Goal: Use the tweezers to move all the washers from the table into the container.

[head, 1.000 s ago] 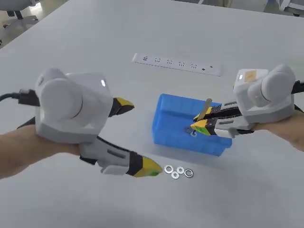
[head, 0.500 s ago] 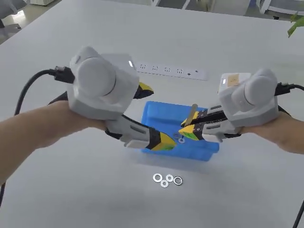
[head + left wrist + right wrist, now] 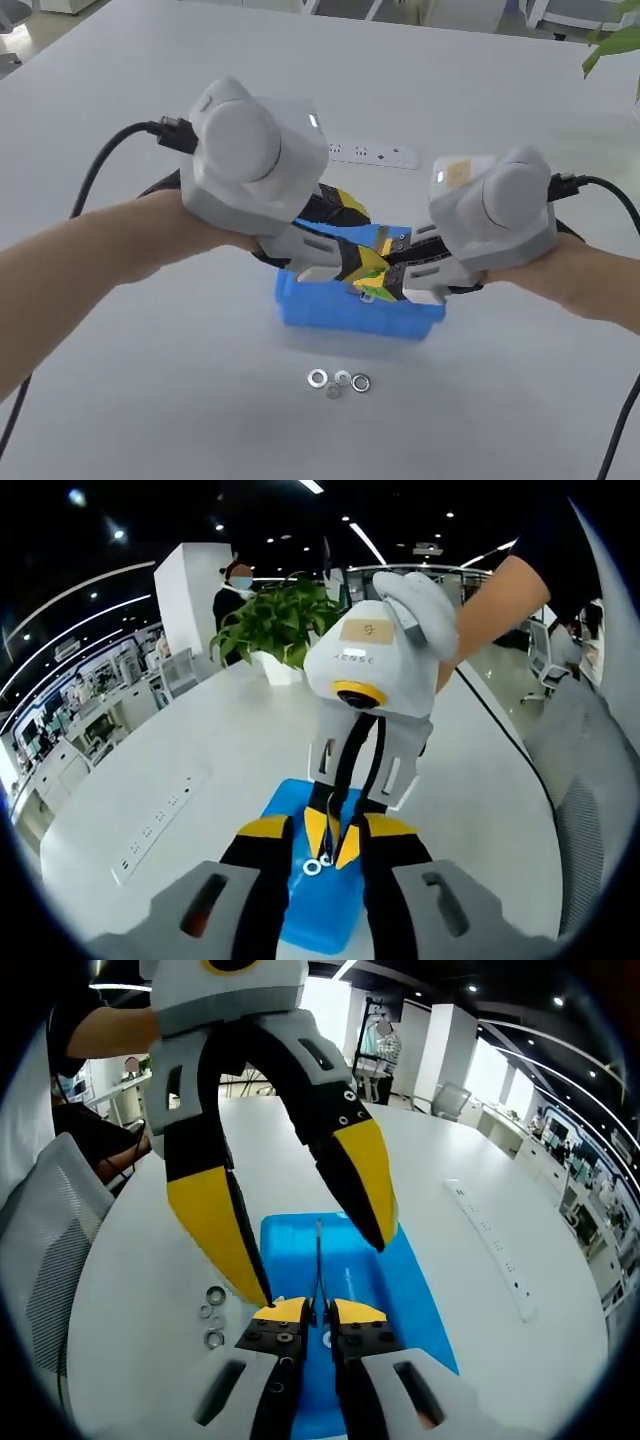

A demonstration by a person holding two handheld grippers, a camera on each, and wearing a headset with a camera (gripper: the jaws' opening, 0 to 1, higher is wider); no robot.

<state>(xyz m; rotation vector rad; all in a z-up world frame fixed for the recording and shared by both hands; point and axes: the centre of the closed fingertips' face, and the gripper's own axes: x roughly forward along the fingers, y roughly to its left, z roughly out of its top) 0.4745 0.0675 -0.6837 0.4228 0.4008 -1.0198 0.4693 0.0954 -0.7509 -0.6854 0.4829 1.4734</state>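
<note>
A small cluster of washers [image 3: 340, 381] lies on the white table [image 3: 200, 430], just in front of the blue container [image 3: 330, 308] and apart from its near wall; it sits there as it did a second ago.

Over the container, the left gripper [image 3: 357, 238] has swung in from the open table to the container's left, where it hung a second ago. It now points straight at the right gripper [image 3: 318, 1310]. Its yellow-tipped jaws are spread wide and straddle the other gripper's tips.

The right gripper is still over the container, its jaws pinched narrow on the tweezers [image 3: 318, 1255], which stick out forward between them. In the left gripper view a washer [image 3: 313, 868] hangs at the tweezers' tip above the blue floor, as in the earlier frames.

Beyond the container a white power strip [image 3: 375, 154] lies flat on the table, and a potted plant [image 3: 285, 615] stands at the far edge.
</note>
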